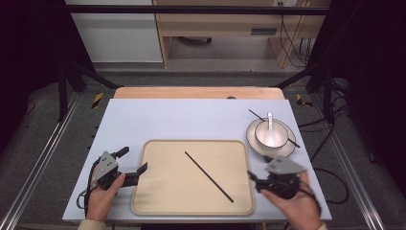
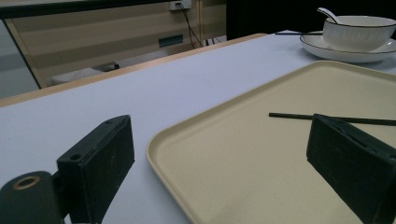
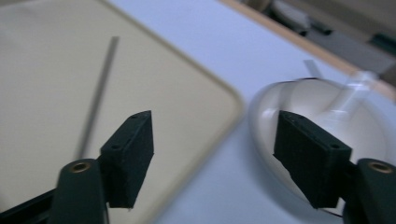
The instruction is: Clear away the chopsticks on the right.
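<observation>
High view: a single black chopstick (image 1: pixel 209 177) is seen lying flat on the beige tray (image 1: pixel 158 201), its long axis running diagonally from the tray's middle toward the near right corner. A second chopstick (image 1: pixel 255 114) is laid across the plate (image 1: pixel 253 140) that carries a white bowl (image 1: pixel 280 138) with a spoon (image 1: pixel 270 120), at the far right of the counter (image 1: pixel 191 117). The left gripper (image 1: pixel 133 165) is held at the tray's left edge with its jaws spread wide and nothing between them; in the left gripper view the tray's rim passes between the jaws and the chopstick's far end is seen just beyond the right-hand jaw. The right gripper (image 1: pixel 250 174) is held at the tray's right edge, just in front of the plate, likewise wide open and empty. The chopstick's near end is judged to lie closer to the right gripper, so a pick would probably be made from that side, with the jaws turned across the diagonal axis.
</observation>
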The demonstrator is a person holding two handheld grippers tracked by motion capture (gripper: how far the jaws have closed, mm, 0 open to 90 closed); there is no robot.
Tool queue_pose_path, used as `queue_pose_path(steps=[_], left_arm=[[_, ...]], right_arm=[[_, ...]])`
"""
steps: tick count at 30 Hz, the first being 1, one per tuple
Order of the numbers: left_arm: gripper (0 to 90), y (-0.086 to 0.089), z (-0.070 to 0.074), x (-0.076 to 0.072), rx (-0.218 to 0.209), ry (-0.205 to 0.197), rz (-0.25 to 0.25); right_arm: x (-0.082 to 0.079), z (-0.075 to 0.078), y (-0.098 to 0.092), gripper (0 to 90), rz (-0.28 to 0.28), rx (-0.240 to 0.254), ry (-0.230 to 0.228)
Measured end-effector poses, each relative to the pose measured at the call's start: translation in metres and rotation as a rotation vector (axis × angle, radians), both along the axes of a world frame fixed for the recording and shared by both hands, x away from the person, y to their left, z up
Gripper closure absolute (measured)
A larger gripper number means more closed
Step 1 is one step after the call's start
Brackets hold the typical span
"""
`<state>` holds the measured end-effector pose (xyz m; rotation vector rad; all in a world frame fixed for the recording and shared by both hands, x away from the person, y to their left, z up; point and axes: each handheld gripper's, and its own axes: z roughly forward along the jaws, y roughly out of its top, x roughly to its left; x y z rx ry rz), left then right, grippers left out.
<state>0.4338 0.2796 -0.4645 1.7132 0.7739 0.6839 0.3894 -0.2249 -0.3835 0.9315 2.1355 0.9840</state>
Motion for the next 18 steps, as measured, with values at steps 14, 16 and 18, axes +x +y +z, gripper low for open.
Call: queue_pose_path(steps=[14,16,18], left_arm=[[7.4,-0.002,-0.003,0.001,0.014,0.012,0.001],[7.4,-0.002,-0.003,0.001,0.014,0.014,0.001],[7.4,-0.002,-0.004,0.001,0.014,0.016,0.0]], right_arm=[[0.111,-0.037,-0.142,66.5,-0.18,0.009,0.132],[0.123,-0.048,-0.139,67.2,-0.165,0.001,0.161],[0.131,-0.056,-0.135,67.7,-0.154,-0.008,0.181]])
